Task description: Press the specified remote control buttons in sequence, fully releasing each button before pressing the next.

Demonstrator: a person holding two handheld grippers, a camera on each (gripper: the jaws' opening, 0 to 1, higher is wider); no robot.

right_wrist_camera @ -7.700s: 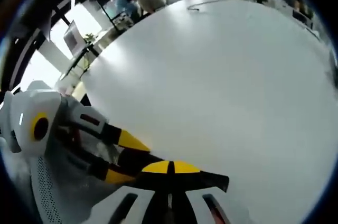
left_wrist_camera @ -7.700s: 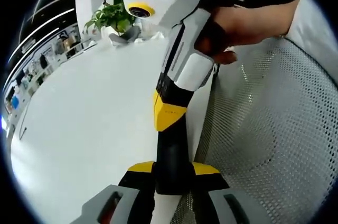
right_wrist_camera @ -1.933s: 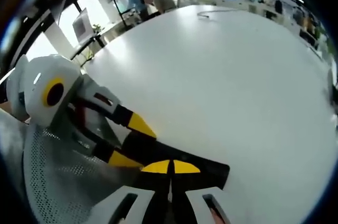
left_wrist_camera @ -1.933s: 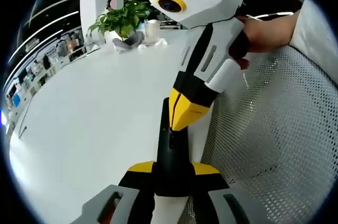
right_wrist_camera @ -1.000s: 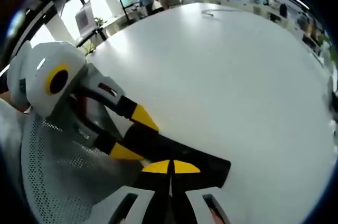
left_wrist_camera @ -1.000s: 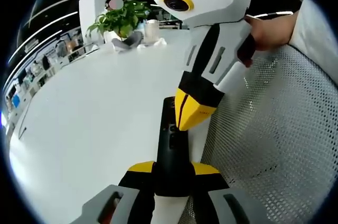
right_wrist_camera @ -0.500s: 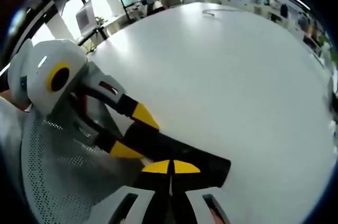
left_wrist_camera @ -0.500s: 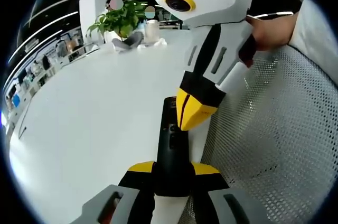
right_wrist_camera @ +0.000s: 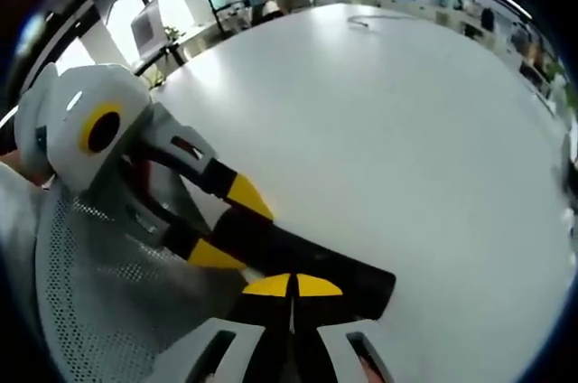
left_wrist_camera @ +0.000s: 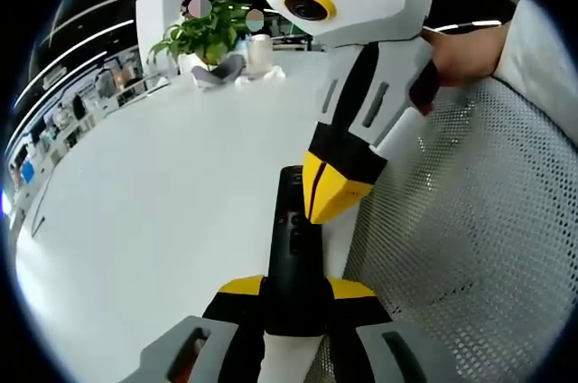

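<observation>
A black remote control (left_wrist_camera: 291,247) stands up between the yellow-tipped jaws of my left gripper (left_wrist_camera: 295,289), which is shut on its lower end. My right gripper (left_wrist_camera: 327,195) comes down from the upper right, jaws shut, its yellow tip at the remote's right edge near the small buttons; I cannot tell whether it touches. In the right gripper view my right gripper (right_wrist_camera: 291,285) is shut just above the remote (right_wrist_camera: 312,261), and the left gripper (right_wrist_camera: 244,234) clamps the remote from the left.
A wide white table (left_wrist_camera: 163,184) spreads under the remote, with a potted plant (left_wrist_camera: 203,31) and a white cup (left_wrist_camera: 260,51) at its far end. A grey mesh chair (left_wrist_camera: 452,220) sits close on the right. A hand (left_wrist_camera: 452,49) holds the right gripper.
Over the last two seconds the right gripper's tip has shifted right, off the middle of the remote, uncovering its top end. In the last half second almost nothing has moved.
</observation>
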